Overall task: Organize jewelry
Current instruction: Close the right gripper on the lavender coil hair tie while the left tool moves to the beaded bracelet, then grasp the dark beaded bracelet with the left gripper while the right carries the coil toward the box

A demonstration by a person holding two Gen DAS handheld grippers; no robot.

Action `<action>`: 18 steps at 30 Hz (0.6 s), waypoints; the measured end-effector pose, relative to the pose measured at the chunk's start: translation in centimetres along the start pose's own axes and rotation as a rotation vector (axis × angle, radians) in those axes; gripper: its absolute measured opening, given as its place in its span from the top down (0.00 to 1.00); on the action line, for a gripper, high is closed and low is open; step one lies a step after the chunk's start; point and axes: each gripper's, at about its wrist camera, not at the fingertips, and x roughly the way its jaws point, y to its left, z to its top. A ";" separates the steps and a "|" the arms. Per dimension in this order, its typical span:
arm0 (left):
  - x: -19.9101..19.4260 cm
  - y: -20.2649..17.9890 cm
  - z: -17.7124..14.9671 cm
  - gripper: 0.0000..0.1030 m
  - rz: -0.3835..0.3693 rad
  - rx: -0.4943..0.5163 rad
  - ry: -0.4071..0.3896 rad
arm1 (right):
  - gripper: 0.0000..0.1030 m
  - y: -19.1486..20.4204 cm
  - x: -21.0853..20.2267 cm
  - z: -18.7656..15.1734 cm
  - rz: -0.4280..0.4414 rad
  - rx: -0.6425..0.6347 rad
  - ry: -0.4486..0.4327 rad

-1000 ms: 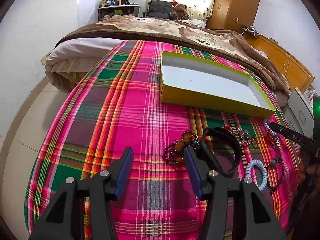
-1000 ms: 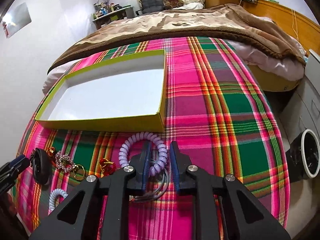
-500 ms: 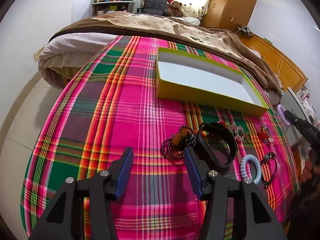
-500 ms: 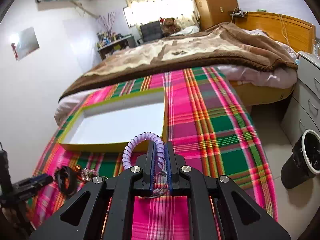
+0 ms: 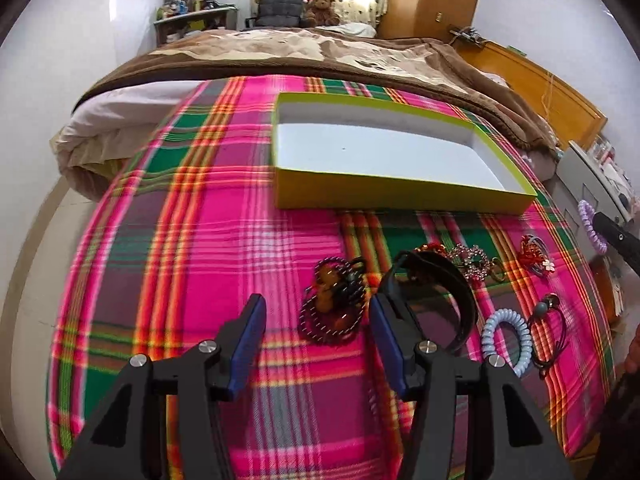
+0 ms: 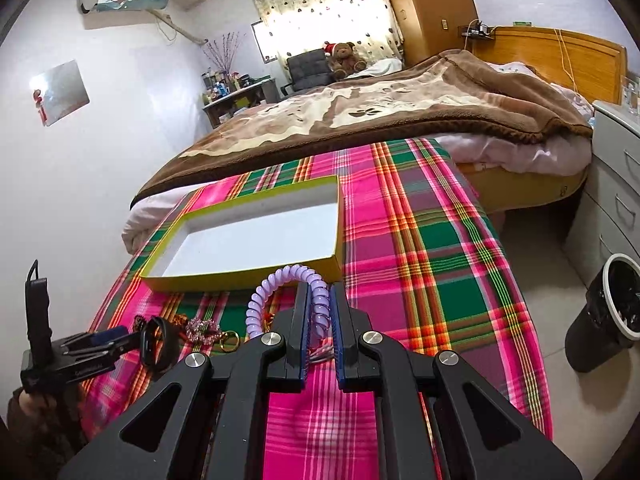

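Right wrist view shows the right tool (image 6: pixel 320 312) pinching a purple coil hair tie (image 6: pixel 280 280), lifted above the plaid cloth (image 6: pixel 420 260) at 6 o'clock from the yellow box (image 6: pixel 240 276). Left tool (image 5: pixel 316 336) hangs spread wide, holding nothing, beaded bracelets (image 5: pixel 334 304) at its 12 o'clock.

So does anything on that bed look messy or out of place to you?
Yes: the jewelry lies scattered on the plaid cloth, the beaded bracelets tangled in a heap, while the yellow box sits empty. Only the purple coil tie, in the right tongs, is off the cloth.
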 end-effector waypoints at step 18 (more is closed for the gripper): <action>0.6 -0.6 0.7 0.57 0.062 0.029 0.011 | 0.90 0.7 0.3 0.0 0.021 -0.005 0.018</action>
